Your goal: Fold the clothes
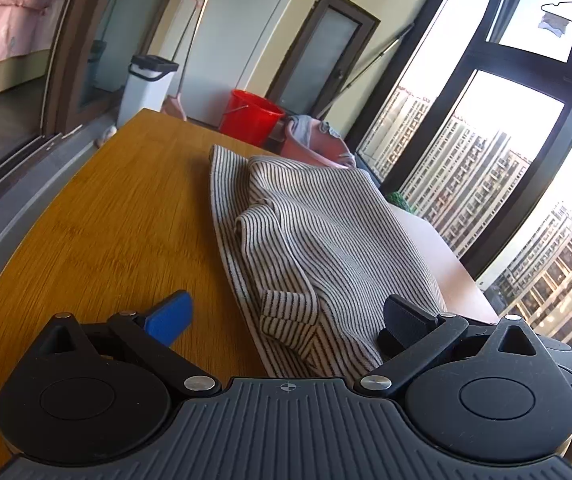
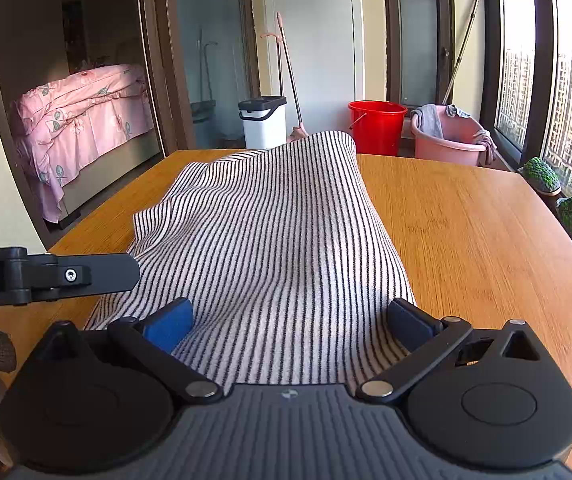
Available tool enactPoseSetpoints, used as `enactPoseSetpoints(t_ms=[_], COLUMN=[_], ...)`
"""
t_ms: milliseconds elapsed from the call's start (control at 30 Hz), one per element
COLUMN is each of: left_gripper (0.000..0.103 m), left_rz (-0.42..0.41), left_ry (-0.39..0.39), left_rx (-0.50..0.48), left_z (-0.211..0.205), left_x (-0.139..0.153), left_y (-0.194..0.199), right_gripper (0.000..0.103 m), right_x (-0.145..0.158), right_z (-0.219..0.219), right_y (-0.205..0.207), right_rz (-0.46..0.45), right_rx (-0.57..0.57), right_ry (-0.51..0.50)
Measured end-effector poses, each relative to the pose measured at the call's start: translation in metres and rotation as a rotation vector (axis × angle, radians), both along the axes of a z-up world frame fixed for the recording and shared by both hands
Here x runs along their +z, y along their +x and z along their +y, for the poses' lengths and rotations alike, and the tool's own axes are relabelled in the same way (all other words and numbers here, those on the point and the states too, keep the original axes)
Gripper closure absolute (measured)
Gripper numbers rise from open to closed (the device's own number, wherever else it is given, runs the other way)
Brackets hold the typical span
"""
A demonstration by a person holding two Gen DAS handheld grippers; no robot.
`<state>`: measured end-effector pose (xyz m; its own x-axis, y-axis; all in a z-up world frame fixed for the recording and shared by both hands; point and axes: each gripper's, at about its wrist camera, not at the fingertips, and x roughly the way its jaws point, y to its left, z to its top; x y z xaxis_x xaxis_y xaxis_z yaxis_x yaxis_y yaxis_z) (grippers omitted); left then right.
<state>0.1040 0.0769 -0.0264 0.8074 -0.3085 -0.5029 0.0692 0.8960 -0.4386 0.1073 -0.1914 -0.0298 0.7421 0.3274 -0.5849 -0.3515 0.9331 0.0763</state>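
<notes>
Your striped garment [image 2: 270,240] had bare wooden table [image 2: 466,240] on both sides, and your left gripper [image 1: 286,320] and right gripper [image 2: 286,318] hung over it spread wide, gripping nothing.

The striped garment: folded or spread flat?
Partly folded: the striped garment lies on the wooden table with layers and a cuff doubled over.

Striped garment [image 2: 270,240]: knit fabric w/ thin dark stripes on pale ground, lying on wooden table [image 2: 466,240]. Partly folded lengthwise into a long band running from near edge toward far edge, approx. mid-surface. Far end humps up off the surface; left side spreads loose and rumpled. Left wrist view shows sleeve [image 1: 286,308] w/ ribbed cuff folded over the body, near the near edge.
</notes>
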Motion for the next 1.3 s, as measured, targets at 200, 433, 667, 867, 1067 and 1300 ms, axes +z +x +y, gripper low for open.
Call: enactPoseSetpoints(t_ms=[200,433,667,867,1067,1300], left_gripper=[0.0,0.0,0.0,0.0,0.0,0.0], left_rz=[-0.002,-0.003,0.011,0.015,0.011,0.001], left_ry=[-0.01,-0.011,0.078,0.102,0.086,0.049], left_rx=[-0.001,0.001,0.006,-0.022,-0.022,-0.013], left_z=[0.002,0.002,-0.012,-0.023,-0.022,-0.022], left_x=[-0.001,-0.001,0.002,0.002,0.001,-0.001], left_y=[0.0,-0.001,0.0,0.004,0.004,0.001], right_gripper=[0.0,0.0,0.0,0.0,0.0,0.0], right_x=[0.0,0.0,0.0,0.0,0.0,-0.001], right_z=[0.0,0.0,0.001,0.002,0.002,0.008], right_y=[0.0,0.0,0.0,-0.001,0.0,0.0], right_rz=[0.0,0.0,0.0,-0.004,-0.002,-0.005], right_rx=[0.0,0.0,0.001,0.009,0.008,-0.003], right_ry=[0.0,0.0,-0.002,-0.018,-0.019,-0.025])
